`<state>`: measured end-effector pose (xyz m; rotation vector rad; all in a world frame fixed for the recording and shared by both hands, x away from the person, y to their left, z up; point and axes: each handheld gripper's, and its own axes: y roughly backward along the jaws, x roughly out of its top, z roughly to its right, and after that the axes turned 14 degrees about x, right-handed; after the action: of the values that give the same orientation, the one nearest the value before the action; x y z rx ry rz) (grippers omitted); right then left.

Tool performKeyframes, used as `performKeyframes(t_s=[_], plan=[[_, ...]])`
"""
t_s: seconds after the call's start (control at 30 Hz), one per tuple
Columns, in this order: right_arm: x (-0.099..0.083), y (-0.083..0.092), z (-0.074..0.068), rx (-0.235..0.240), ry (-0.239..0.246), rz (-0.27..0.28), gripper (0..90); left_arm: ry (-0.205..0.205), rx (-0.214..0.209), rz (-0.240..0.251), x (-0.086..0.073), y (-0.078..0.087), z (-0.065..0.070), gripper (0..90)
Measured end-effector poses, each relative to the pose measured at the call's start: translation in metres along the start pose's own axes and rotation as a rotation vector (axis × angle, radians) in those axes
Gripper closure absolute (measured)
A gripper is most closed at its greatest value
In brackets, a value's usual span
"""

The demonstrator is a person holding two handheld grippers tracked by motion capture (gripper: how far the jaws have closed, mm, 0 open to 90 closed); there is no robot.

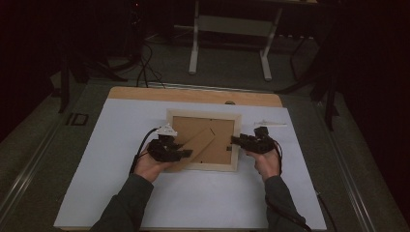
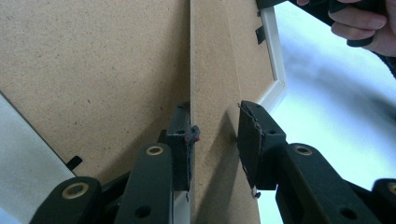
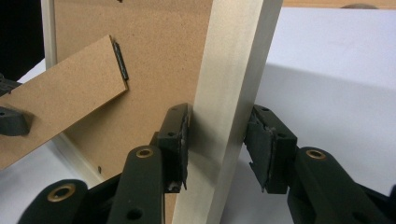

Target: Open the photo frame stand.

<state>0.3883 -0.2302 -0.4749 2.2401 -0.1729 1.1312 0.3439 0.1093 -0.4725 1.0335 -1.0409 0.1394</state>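
Frame first: a pale wooden picture frame (image 1: pixel 203 140) lies back-up at the middle of the high view, on the white sheet (image 1: pixel 193 203) that covers the table. Its brown backing board (image 1: pixel 220 135) faces up, and the fold-out stand (image 1: pixel 193 145) runs aslant from the board's centre toward the lower left.

My left gripper (image 1: pixel 186 153) comes in at the frame's lower left corner. In the left gripper view (image 2: pixel 215 140) my jaws straddle the stand: the left one touches its edge, the right one stands a little off the board, so nothing is clamped.

My right gripper (image 1: pixel 235 140) sits at the frame's right side. In the right gripper view (image 3: pixel 217 144) its jaws are closed on the pale side rail (image 3: pixel 229 93), one on each face.

A small white strip (image 1: pixel 270 123) lies on the sheet, upper right of the frame.
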Motion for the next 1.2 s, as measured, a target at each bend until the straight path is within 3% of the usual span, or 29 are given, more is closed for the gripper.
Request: performKeyframes(t_s=[0.43, 1.2], plan=[[0.007, 0.007, -0.003, -0.013, 0.020, 0.018, 61.2, -0.036, 0.028, 0.013, 0.006, 0.000, 0.002, 70.6], [0.015, 0.011, -0.011, -0.054, 0.063, 0.045, 62.3, -0.059, 0.070, 0.033, 0.013, 0.000, 0.005, 74.0]])
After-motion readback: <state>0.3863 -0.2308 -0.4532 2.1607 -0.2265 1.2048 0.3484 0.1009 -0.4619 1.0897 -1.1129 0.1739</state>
